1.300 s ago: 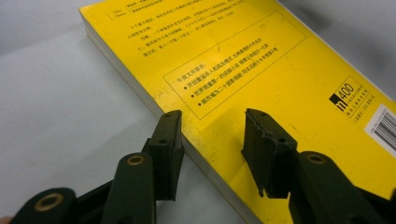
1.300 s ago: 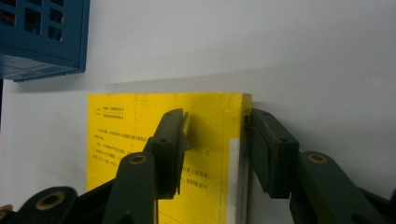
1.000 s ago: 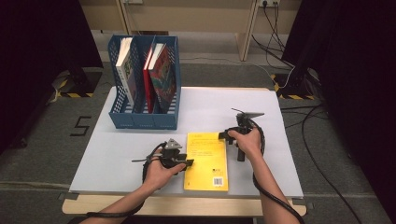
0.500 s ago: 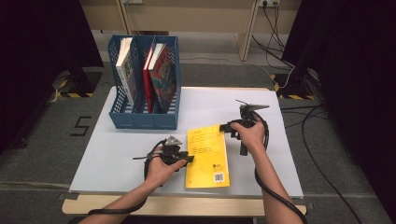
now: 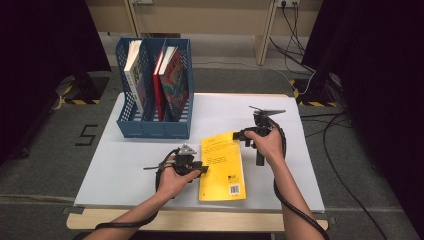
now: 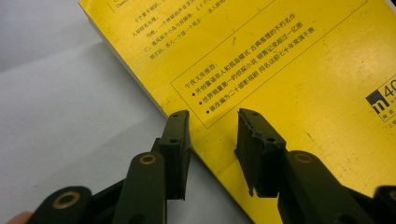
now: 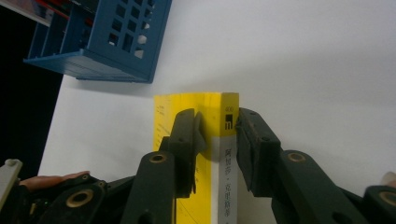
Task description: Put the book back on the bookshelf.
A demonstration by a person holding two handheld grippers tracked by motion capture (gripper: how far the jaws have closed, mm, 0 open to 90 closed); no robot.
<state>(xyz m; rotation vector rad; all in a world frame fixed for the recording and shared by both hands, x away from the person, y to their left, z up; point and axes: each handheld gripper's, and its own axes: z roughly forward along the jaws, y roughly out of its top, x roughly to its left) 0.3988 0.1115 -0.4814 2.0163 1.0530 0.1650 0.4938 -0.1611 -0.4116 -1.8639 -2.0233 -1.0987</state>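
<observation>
Jaws of the right gripper (image 7: 215,135) stand over the spine corner of the yellow book (image 5: 222,165), one on each side, close but perhaps not yet clamped.
Jaws of the left gripper (image 6: 212,135) are narrowly parted above the book's near-left edge, holding nothing; the book lies flat on the white table (image 5: 125,165), front centre; since a second ago the right gripper has come lower to the book's far corner, so a lift seems near; the blue file rack (image 5: 150,125) with books stands behind, well apart.

Glossy yellow paper book (image 5: 222,165), matt white table (image 5: 125,165), perforated blue plastic rack (image 5: 150,125).
</observation>
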